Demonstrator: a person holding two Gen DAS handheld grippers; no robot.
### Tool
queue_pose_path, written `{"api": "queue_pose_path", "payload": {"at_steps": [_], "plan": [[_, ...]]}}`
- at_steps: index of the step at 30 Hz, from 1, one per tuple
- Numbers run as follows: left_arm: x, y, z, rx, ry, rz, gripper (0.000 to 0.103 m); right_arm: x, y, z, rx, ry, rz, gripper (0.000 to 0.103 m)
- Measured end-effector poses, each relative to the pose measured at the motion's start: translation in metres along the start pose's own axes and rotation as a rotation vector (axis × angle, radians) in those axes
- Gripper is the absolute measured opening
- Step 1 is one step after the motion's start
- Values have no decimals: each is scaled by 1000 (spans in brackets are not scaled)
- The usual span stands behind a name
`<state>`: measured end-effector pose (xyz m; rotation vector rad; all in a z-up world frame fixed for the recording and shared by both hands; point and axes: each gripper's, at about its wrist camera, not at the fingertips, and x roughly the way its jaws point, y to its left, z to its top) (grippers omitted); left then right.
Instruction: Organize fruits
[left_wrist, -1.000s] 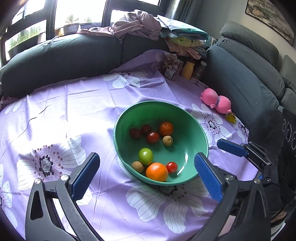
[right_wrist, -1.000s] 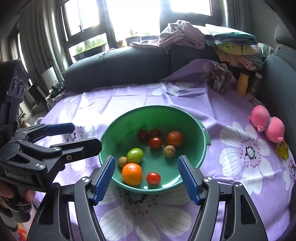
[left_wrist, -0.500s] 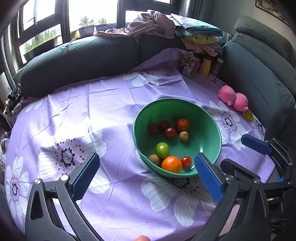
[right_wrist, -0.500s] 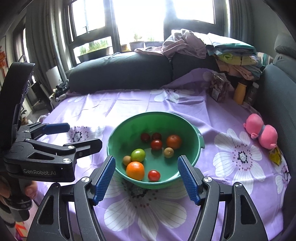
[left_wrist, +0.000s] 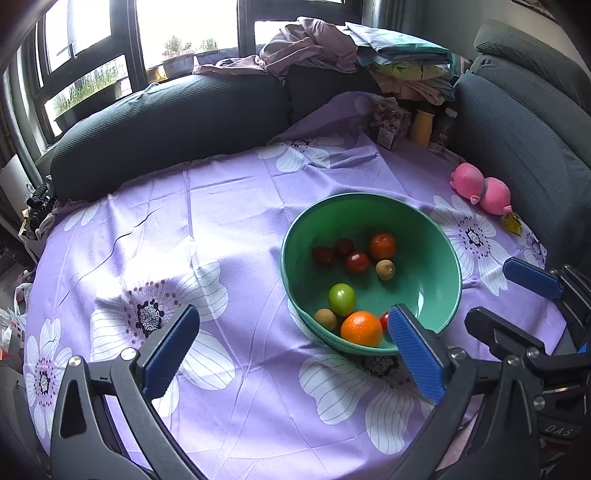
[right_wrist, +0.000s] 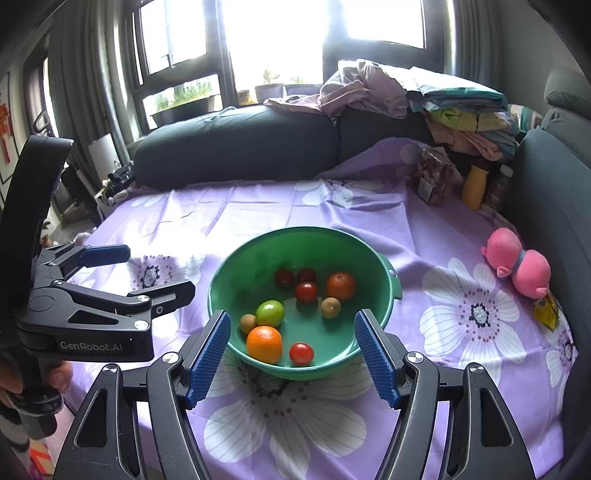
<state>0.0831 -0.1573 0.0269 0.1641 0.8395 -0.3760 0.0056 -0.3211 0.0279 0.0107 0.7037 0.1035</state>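
Purple flower-print cloth (right_wrist: 258, 221) covers a table hemmed by dark sofa cushions (right_wrist: 236, 147) behind and to the right. On it stands a round green plastic bowl (right_wrist: 384, 280), and every fruit in view lies inside it: a large orange (right_wrist: 264, 343), a green lime-like fruit (right_wrist: 270, 313), a darker orange fruit (right_wrist: 341, 286), red tomato-like rounds (right_wrist: 301, 353), and small brown ones (right_wrist: 330, 307). No fruit is seen on the cloth.

Left gripper (left_wrist: 291, 352) is spread wide and empty, hanging over the cloth to the left of the bowl. Right gripper (right_wrist: 293, 356) is likewise wide and empty, its jaws flanking the bowl's near rim.

Judgement: the scene fits either fruit gathered into the bowl or fruit awaiting sorting out of it; the frames do not settle which. Any grasp inside should come from above, taking one fruit, since the large orange, green fruit and a brown one touch.

Open room lies on the cloth left of the bowl. A pink plush toy (right_wrist: 517, 266) and the bottles (right_wrist: 474, 186) crowd the right and far side.
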Motion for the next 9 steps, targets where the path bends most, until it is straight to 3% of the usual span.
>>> {"api": "queue_pose_path", "payload": {"at_steps": [9], "plan": [[5,-7,5,19,7,-3,102,3,-3,1,9,1,-3,70]]}}
